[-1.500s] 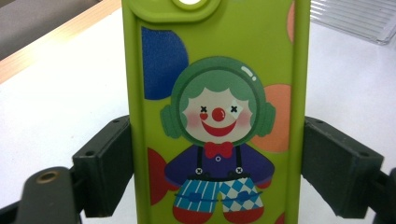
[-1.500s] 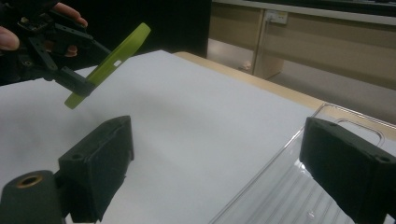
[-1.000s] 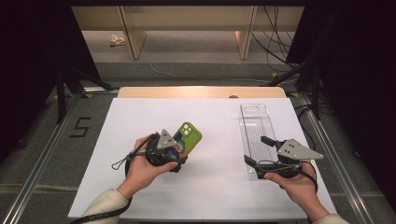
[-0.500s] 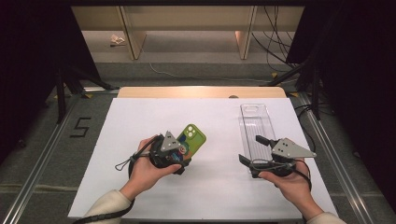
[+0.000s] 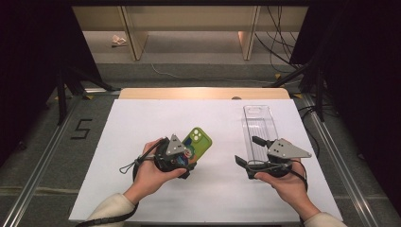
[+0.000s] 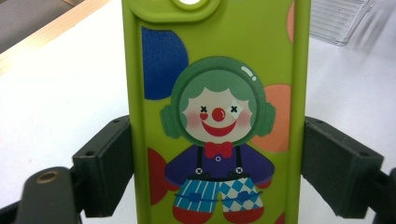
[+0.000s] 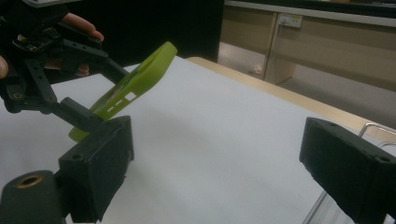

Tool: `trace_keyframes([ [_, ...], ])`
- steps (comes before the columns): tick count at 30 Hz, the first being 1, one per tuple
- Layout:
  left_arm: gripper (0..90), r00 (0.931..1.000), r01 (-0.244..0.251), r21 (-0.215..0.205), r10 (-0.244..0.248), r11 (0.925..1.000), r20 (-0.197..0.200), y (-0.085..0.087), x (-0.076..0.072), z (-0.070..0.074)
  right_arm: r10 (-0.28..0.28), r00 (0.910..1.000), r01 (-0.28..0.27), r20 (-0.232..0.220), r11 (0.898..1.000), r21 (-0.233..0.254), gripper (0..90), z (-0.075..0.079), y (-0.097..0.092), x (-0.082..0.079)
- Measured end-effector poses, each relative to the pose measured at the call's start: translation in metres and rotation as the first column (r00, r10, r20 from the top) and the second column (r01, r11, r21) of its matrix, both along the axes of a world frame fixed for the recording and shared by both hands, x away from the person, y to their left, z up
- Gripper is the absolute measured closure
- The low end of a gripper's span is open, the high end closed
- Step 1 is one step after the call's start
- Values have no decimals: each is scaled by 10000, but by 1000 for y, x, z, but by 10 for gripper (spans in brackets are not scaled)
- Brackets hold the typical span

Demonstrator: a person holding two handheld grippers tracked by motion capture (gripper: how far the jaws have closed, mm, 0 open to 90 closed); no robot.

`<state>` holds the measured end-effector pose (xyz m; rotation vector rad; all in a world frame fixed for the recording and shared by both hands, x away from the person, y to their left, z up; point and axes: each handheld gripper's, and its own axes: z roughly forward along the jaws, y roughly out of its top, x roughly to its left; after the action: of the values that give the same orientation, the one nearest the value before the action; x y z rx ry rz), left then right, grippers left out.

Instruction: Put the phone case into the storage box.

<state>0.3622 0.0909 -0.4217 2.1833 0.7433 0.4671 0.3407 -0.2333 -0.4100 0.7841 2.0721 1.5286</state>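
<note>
the left gripper (image 5: 189, 158) is clamping a lime-green soft phone case printed with a cartoon clown (image 5: 197, 144), its black jaws pressing on the two long edges of the case, as the left gripper view is showing plainly. the case (image 6: 217, 112) is sitting lifted off the white table top (image 5: 142, 123), tilting up and away from the person's left hand (image 5: 151, 172), with its camera cut-out at the far end. in the right gripper view the same case (image 7: 135, 86) is slanting upward above the table. the right gripper (image 5: 248, 151) is hovering with its jaws spread wide and nothing between them, just beside the near end of a clear ribbed plastic tray (image 5: 259, 125) lying on the right part of the table, well apart from the green case.
</note>
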Motion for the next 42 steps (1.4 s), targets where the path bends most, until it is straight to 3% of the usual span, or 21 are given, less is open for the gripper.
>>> trace_keyframes([
  [42, 162, 9991, 421, 138, -421, 9990, -5, -14, -4, -1, 173, 9993, -165, -329, 9996, 242, 116, 1, 35, 20],
])
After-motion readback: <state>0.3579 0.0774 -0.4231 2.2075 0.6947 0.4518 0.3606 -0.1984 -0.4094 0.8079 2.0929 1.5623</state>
